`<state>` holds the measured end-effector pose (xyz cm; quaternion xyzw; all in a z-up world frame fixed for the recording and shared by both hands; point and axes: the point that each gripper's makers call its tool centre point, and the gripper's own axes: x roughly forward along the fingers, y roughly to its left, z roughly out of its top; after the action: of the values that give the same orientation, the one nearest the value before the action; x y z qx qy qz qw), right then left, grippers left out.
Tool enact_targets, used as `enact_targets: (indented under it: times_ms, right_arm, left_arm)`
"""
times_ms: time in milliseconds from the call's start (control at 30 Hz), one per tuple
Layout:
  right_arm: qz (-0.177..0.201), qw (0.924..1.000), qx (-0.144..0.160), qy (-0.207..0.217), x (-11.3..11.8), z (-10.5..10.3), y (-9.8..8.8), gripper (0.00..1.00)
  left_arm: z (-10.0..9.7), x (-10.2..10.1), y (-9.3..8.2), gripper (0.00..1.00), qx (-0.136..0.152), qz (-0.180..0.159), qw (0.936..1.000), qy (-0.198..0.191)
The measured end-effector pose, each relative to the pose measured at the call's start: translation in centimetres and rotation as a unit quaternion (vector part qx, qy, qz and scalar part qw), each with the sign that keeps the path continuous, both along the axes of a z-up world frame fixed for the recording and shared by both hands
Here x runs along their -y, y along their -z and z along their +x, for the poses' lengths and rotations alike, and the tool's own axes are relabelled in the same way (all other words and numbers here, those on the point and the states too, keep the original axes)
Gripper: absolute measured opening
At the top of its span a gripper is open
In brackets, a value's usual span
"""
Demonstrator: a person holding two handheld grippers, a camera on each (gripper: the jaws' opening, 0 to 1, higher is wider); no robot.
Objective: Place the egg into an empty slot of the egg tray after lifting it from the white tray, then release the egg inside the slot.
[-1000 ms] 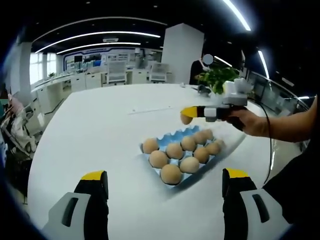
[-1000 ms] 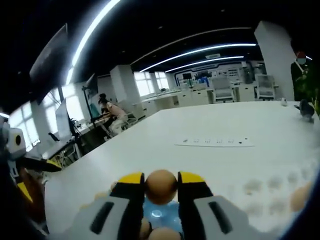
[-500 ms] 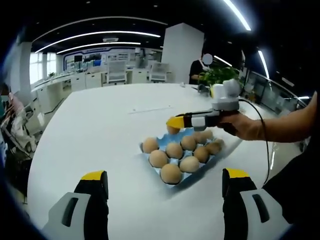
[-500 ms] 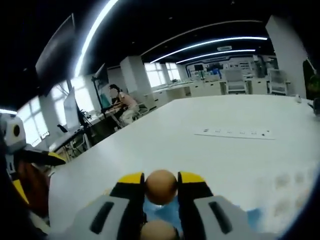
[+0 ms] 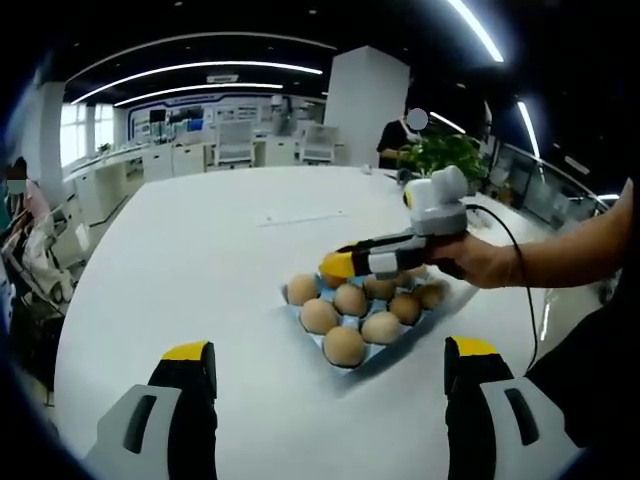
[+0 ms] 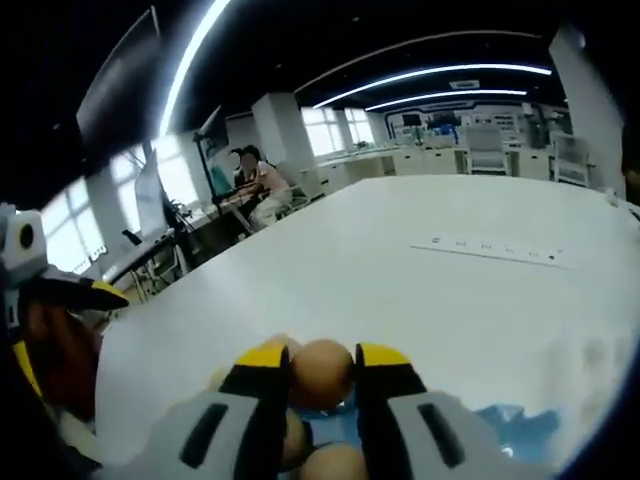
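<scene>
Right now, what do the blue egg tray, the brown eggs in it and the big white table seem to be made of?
The blue egg tray looks like thin moulded plastic: its cups glint in the right gripper view, though moulded pulp cannot be excluded. The brown eggs show a matte, evenly tan shell; real or dummy cannot be told. The white table looks like smooth laminate with a soft sheen.

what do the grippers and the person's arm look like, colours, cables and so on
The left gripper has two grey jaws with black inner faces, dark slots and yellow tips. The right gripper is slim and grey and black with yellow tips, carries a white round-headed unit on top, and trails a thin black cable. The hand holding it is bare, with no sleeve visible on the forearm.
</scene>
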<state>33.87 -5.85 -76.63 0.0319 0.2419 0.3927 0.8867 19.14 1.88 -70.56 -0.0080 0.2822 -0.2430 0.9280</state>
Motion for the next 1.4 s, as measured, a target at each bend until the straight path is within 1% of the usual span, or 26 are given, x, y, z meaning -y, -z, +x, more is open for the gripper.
enact_targets:
  times_ms: [200,300,667,733,867,1000,1100,1133,1167,1233,1267,1300,1367,1400]
  right_arm:
    - [-0.012,0.9999,-0.005,-0.005,-0.1,-0.1,0.7,0.26]
    - [-0.007,0.9999,-0.013,-0.001,0.0,-0.1,0.9,0.26]
    - [-0.013,0.9999,-0.008,-0.001,0.2,0.2,0.9,0.26]
    - [-0.015,0.9999,-0.007,-0.001,0.3,0.2,0.9,0.24]
    - [-0.017,0.9998,-0.005,-0.003,0.3,0.1,0.9,0.24]
    - [-0.019,0.9998,-0.003,-0.001,0.4,0.2,1.0,0.26]
    - [-0.016,0.9998,-0.007,0.003,0.5,0.1,0.9,0.25]
    - [-0.011,0.9999,-0.011,0.007,0.7,0.0,0.8,0.23]
    - [0.009,0.9994,-0.022,0.023,0.9,-0.1,0.5,0.23]
    - [0.033,0.9984,-0.025,0.038,1.6,0.0,-0.2,0.23]
    - [0.035,0.9983,-0.023,0.040,1.8,0.0,-0.4,0.23]
    - [0.046,0.9977,-0.015,0.049,2.4,0.2,-1.0,0.23]
    - [0.054,0.9968,-0.015,0.056,3.2,0.2,-1.5,0.23]
    - [0.062,0.9954,-0.017,0.071,4.3,0.3,-1.9,0.23]
  left_arm:
    - [0.1,0.2,0.0,0.95,0.000,-0.001,1.0000,0.004]
    - [0.1,0.2,0.0,0.95,0.000,-0.002,1.0000,0.003]
    - [0.4,0.4,-0.4,0.95,0.005,0.000,1.0000,0.006]
    - [0.4,0.4,-0.4,0.95,0.004,0.000,1.0000,0.006]
    - [0.5,0.0,-0.5,0.95,0.006,0.000,1.0000,-0.005]
    - [0.5,-0.2,-0.6,0.95,0.008,0.002,1.0000,-0.005]
    - [0.4,-0.1,-0.6,0.95,0.007,0.001,1.0000,-0.006]
    - [0.4,-0.1,-0.6,0.95,0.008,0.001,0.9999,-0.006]
    - [0.4,-0.1,-0.6,0.95,0.008,0.001,0.9999,-0.006]
    - [0.3,0.0,-0.5,0.95,0.007,0.001,1.0000,-0.005]
    - [0.3,0.0,-0.5,0.95,0.007,0.001,1.0000,-0.004]
    - [0.3,0.1,-0.5,0.95,0.007,0.002,1.0000,-0.003]
    - [0.3,0.2,-0.5,0.95,0.007,0.002,1.0000,-0.001]
    - [0.4,0.3,-0.5,0.95,0.008,0.001,1.0000,0.001]
